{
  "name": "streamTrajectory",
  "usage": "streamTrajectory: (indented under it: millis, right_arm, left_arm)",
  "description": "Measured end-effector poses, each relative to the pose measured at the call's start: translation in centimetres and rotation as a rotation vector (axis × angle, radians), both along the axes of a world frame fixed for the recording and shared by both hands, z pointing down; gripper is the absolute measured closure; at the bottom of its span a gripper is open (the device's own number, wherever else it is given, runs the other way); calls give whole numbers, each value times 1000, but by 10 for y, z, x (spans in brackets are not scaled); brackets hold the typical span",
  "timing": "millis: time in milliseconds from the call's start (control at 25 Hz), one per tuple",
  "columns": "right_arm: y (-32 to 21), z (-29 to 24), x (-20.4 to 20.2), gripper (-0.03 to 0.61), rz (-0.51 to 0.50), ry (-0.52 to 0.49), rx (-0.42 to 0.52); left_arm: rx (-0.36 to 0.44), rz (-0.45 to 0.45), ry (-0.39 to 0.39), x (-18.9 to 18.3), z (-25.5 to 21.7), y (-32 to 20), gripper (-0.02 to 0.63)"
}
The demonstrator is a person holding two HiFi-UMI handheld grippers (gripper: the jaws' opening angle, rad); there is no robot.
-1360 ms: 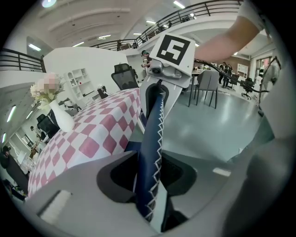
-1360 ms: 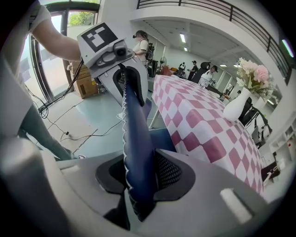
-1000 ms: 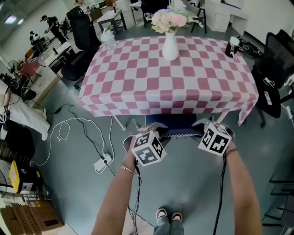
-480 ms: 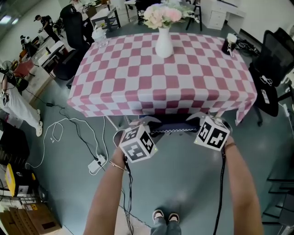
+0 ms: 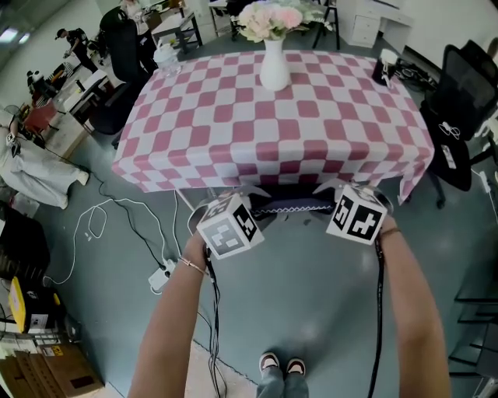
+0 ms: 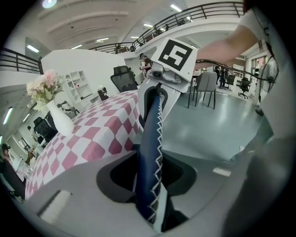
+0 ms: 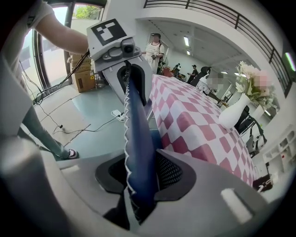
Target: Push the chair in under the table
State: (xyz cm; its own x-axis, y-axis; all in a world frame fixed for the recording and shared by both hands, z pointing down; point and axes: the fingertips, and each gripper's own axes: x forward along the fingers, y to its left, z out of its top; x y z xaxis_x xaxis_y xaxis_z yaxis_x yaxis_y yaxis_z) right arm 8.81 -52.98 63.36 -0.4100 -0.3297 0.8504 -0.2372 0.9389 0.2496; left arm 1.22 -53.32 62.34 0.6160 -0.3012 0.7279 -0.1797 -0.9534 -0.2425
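- The chair [image 5: 289, 208] is at the near side of the table [image 5: 194, 167]. Only the top edge of its navy back, with white zigzag stitching, shows from above, right up against the hanging hem of the pink-and-white checked cloth [image 5: 327, 116].
- Left gripper [image 6: 150, 180] is clamped on that top edge, with the padded back wedged between its jaws.
- Right gripper [image 7: 138, 178] is doing the same further along the edge, jaws pinched on the blue padding.
- Both grippers point downward, with the person's bare forearms stretched out behind them.
- On the table, a white vase [image 5: 274, 71] of pale pink flowers [image 5: 270, 17] stands toward the far side.
- A black office chair [image 5: 459, 101] sits off the table's right end.
- White cables and a power strip [image 5: 161, 277] lie on the grey floor to the left.
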Motion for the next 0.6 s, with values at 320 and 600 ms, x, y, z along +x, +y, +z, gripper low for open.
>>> streamTrajectory:
  millis: [320,600]
  right_arm:
    - [10,2,-2,443,-24,140,179]
    - [17,-28,2,402,26,113,221]
  left_arm:
    - [-39,-48,22,0,-4,6,417]
    - [69,-97,57,-5,-26,15,344]
